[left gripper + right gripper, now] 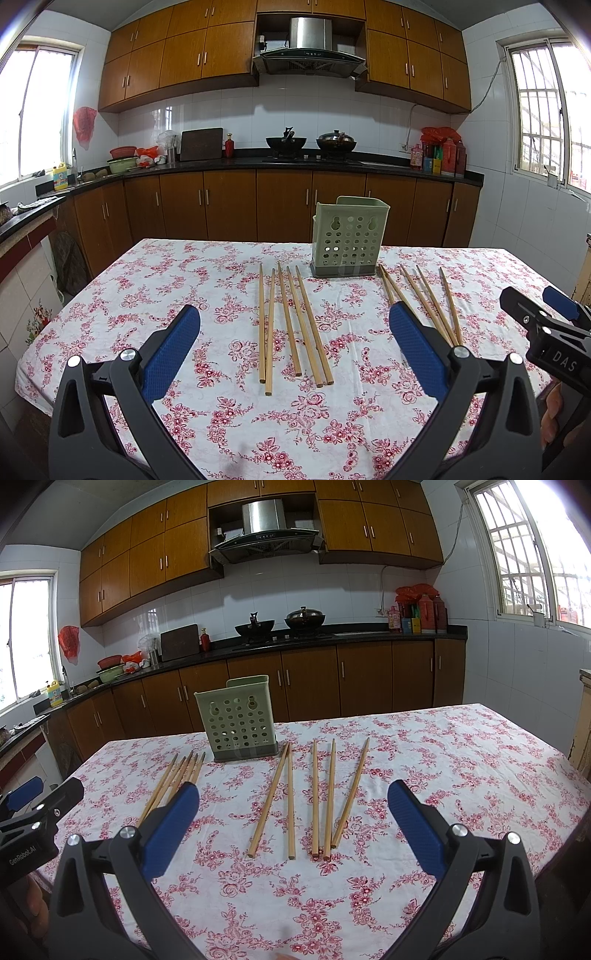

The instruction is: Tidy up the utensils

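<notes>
**Both grippers spread wide, chopsticks dead ahead, long axis running near-to-far**

Nothing was picked up yet. The left gripper had its fingers released wide and empty; the right gripper likewise, fingers released with nothing between them.

Ten-ish wooden chopsticks lay flat on the floral table in two sets, in front of the green perforated holder, which stood upright at the far middle.

- Left set: five sticks, centred between the left fingers in the left wrist view, just beyond the tips. Left gripper was clearly nearer.
- Right set: five sticks, centred ahead of the right fingers in the right wrist view. Right gripper was nearer.

Key relation: sticks ran roughly along each gripper's forward axis, so the fingers' closing line already crossed them. My read: each hand only needed to drop forward and down onto one stick, no wrist roll. Risk: neighbours lay close or touching at the near ends, so pinching two was likely.
</notes>
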A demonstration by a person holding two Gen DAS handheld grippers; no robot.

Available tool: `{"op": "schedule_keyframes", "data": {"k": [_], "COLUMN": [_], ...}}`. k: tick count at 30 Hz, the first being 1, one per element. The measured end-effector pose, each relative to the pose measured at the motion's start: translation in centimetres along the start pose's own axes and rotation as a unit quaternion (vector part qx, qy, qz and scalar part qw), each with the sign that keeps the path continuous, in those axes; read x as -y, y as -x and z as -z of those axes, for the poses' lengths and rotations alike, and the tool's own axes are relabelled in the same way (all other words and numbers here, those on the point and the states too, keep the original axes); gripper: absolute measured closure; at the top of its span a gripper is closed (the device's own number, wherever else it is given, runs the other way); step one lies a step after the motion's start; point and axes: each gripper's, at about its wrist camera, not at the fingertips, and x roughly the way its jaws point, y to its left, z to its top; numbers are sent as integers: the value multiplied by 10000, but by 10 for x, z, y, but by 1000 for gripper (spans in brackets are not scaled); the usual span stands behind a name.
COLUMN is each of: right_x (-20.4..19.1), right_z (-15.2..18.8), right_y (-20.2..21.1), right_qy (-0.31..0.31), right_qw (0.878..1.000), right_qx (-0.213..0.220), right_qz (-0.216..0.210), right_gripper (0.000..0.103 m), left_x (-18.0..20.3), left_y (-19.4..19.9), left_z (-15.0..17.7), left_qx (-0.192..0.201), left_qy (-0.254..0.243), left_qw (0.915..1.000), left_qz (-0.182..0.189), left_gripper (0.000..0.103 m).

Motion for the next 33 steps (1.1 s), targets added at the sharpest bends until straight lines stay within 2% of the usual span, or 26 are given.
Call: {"op": "schedule_keyframes", "data": {"k": [33], "right_x": [1], "right_z": [2], "right_y": [-2], "right_qy": [-20], "right_qw": [10000], "right_qx": [-30], "right_qz": [-3], "right_gripper": [4], "left_x": [0], "left_y": [0], "left_z": [0], "left_qx": [-34], "left_qy": [13], "left_qw": [10000], "left_qz": [7], "left_gripper": [2]}}
